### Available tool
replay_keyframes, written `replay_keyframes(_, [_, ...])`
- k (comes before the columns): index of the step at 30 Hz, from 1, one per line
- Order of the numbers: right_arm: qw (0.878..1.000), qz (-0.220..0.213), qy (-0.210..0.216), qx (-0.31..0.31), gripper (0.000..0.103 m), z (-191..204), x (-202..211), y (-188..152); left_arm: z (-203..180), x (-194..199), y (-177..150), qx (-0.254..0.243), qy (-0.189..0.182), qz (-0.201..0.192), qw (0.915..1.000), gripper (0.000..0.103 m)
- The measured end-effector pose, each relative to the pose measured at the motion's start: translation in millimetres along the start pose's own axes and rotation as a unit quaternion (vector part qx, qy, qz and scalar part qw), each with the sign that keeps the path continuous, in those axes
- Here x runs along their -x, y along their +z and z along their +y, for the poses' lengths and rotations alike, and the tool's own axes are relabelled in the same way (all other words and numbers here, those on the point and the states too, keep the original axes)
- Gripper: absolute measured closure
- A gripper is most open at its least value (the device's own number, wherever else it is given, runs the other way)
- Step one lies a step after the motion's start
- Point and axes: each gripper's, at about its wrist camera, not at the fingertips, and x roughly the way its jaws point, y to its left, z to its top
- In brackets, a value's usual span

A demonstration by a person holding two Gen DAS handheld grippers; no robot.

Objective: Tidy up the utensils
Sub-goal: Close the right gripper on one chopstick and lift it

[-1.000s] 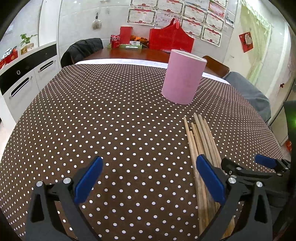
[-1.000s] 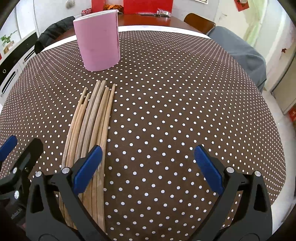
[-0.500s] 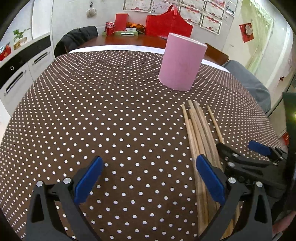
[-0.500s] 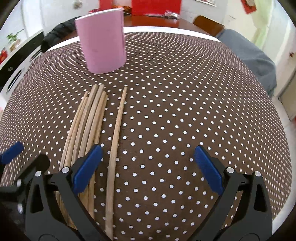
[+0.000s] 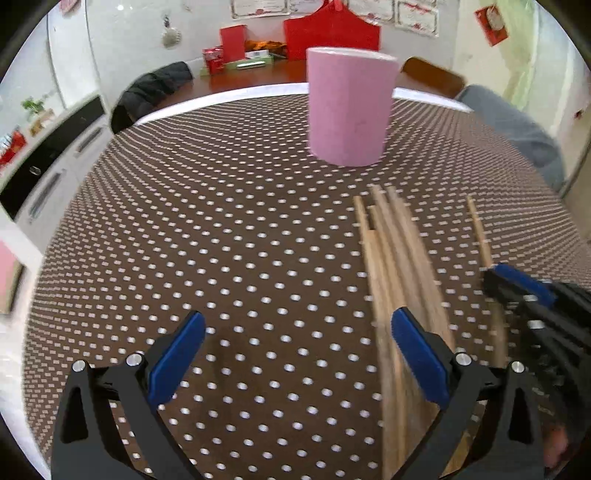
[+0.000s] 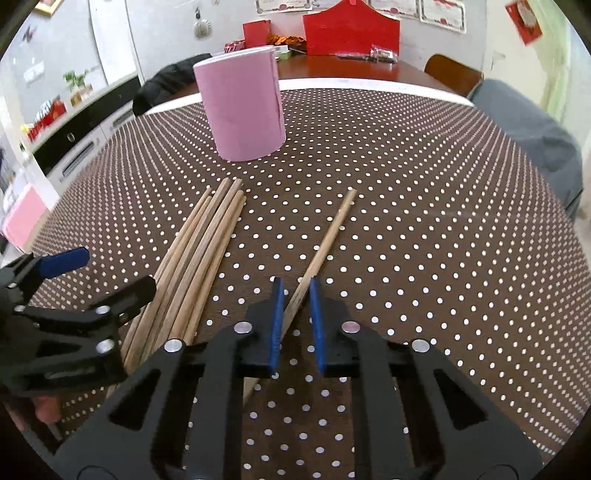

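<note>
A pink cylindrical holder [image 5: 349, 107] [image 6: 242, 107] stands upright on the brown polka-dot tablecloth [image 5: 221, 240]. A bundle of several wooden chopsticks [image 6: 199, 251] [image 5: 399, 266] lies in front of it. One chopstick [image 6: 330, 232] [image 5: 478, 232] lies apart to the right. My right gripper [image 6: 296, 314] is shut on this single chopstick near its near end. My left gripper [image 5: 295, 354] is open and empty, its right finger over the bundle's near end.
A wooden table with red boxes [image 5: 328, 29] stands beyond the tablecloth's far edge. A black jacket on a chair [image 5: 151, 92] is at the back left, cabinets [image 5: 44, 155] at the left, a grey seat [image 6: 528, 125] at the right.
My right gripper has closed its jaws on the single chopstick that was pulled away from the bundle. Both grippers have dropped lower toward the table. My left gripper has stayed open.
</note>
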Motion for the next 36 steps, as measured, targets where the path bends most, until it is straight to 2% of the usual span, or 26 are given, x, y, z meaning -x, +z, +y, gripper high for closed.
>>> replay_keyframes(5, [1.0,-0.002,0.014,-0.011,0.091,-0.3,6.1,-0.5,-2.4,0.0,4.7,0.002,0.02,0.004,0.9998,0.004])
replay_keyframes(12, [0.998,-0.004,0.044,-0.038,0.091,-11.5,12.6,-3.3,2.4,-8.0,17.9,0.029,0.007,0.032,0.9991,0.004])
replay_keyframes(16, [0.998,-0.004,0.046,-0.04,0.091,-12.1,13.7,-3.1,1.8,-8.4,26.1,0.015,0.025,0.037,0.9989,0.004])
replay_keyframes(18, [0.998,-0.004,0.049,-0.041,0.091,-11.9,13.6,-2.4,0.2,-8.8,30.3,0.003,0.05,0.038,0.998,0.004])
replay_keyframes(22, [0.997,-0.005,0.062,-0.053,0.091,-17.7,16.8,-4.8,-1.9,-11.6,29.6,-0.002,0.036,0.042,0.9985,0.003])
replay_keyframes(25, [0.997,-0.005,0.063,-0.053,0.091,-17.1,17.5,-5.1,-8.2,-16.8,29.3,-0.01,0.054,0.034,0.9979,0.004])
replay_keyframes(29, [0.998,-0.004,0.049,-0.043,0.091,-10.7,18.8,-4.5,-0.2,-25.7,33.9,0.02,0.032,0.036,0.9986,0.005])
replay_keyframes(31, [0.998,-0.004,0.046,-0.042,0.092,-7.3,17.7,-2.6,5.8,-26.3,35.8,0.024,-0.014,0.024,0.9993,0.039])
replay_keyframes(32, [0.998,-0.004,0.049,-0.042,0.093,-6.4,17.1,-1.6,4.9,-24.2,35.9,0.012,-0.017,0.014,0.9997,0.051])
replay_keyframes(33, [0.998,-0.004,0.051,-0.043,0.094,-6.6,16.8,-1.3,4.4,-22.7,35.3,0.004,-0.025,0.007,0.9997,0.078])
replay_keyframes(34, [0.998,-0.003,0.053,-0.041,0.095,-5.8,16.1,-0.2,4.6,-22.3,34.3,0.001,-0.024,0.003,0.9997,0.095])
replay_keyframes(36, [0.998,-0.002,0.061,-0.03,0.097,0.4,15.1,1.9,7.4,-22.8,33.4,0.002,-0.03,0.002,0.9995,0.097])
